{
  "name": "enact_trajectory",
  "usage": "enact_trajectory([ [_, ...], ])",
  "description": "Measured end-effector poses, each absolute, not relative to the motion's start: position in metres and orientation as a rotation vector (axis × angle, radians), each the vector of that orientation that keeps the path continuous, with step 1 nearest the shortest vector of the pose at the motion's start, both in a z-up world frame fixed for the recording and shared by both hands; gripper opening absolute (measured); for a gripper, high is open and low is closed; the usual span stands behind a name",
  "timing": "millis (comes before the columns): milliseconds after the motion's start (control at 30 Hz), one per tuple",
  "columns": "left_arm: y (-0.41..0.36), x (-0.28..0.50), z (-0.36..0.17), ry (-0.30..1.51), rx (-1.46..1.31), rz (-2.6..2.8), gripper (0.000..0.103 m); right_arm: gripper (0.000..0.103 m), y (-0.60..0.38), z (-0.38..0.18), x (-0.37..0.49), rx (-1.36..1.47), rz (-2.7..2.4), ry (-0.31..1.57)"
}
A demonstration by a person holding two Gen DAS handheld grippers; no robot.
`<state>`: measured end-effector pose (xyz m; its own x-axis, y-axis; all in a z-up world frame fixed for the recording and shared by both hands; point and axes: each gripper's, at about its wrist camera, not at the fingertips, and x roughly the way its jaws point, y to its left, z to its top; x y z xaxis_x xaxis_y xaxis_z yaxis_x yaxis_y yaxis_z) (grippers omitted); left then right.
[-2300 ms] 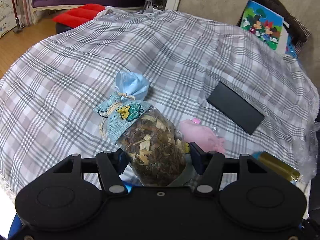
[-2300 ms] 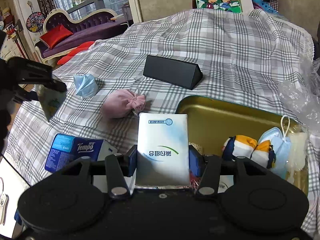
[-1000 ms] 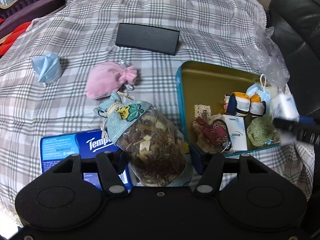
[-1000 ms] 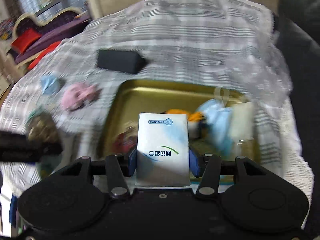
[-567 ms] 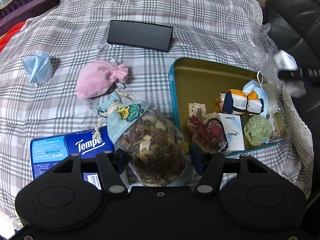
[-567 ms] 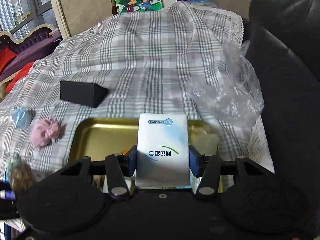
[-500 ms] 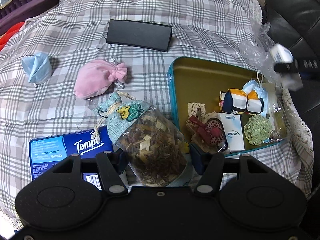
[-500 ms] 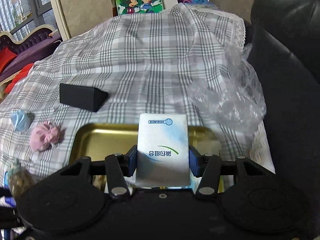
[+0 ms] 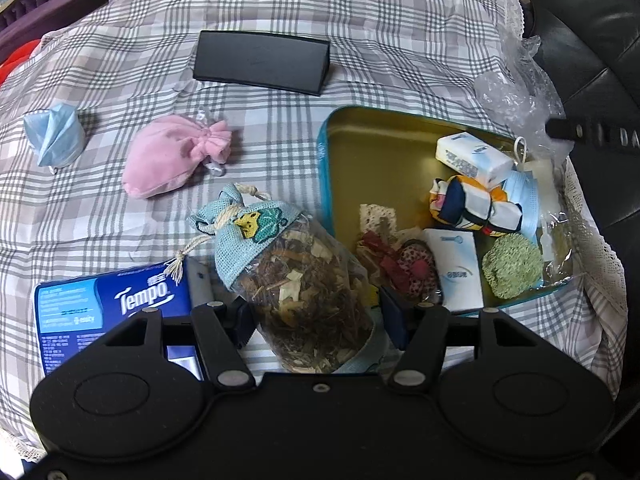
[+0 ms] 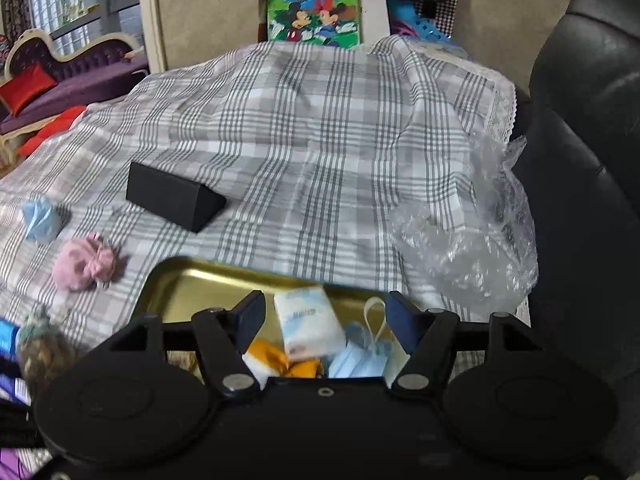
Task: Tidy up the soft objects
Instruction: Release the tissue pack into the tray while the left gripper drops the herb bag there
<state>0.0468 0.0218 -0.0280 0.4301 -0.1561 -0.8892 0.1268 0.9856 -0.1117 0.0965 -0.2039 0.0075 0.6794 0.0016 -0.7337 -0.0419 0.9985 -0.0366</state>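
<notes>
My left gripper (image 9: 314,316) is shut on a clear sachet of dried herbs with a blue burlap top (image 9: 296,276), held above the checked cloth just left of the gold tray (image 9: 372,148). My right gripper (image 10: 326,316) is open over the tray's far right corner (image 10: 200,276). The white tissue pack (image 10: 308,322) lies loose below it on the tray's soft items, also in the left wrist view (image 9: 472,156). A pink pouch (image 9: 172,156) and a crumpled blue mask (image 9: 54,140) lie on the cloth to the left.
A black triangular case (image 9: 260,60) lies behind the tray. A blue Tempo tissue pack (image 9: 108,304) sits at the near left. Crinkled clear plastic (image 10: 468,248) lies right of the tray by a black leather chair (image 10: 580,160). The tray holds several soft items.
My right gripper has opened and let go of the white tissue pack, which now lies in the tray. My left gripper still holds the herb sachet and has barely moved.
</notes>
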Motion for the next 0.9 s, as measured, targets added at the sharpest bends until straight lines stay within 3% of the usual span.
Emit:
enact_trajectory([
  [600,-0.037,0.095,-0.021,1.059,-0.205,0.011,0.058,0.065,-0.249,-0.027,0.026,-0.092,0.081,0.845],
  [900,-0.080,0.126,-0.022,1.068,-0.159,0.131,0.062,0.066,-0.276,-0.008,0.015,0.011,0.133,0.794],
])
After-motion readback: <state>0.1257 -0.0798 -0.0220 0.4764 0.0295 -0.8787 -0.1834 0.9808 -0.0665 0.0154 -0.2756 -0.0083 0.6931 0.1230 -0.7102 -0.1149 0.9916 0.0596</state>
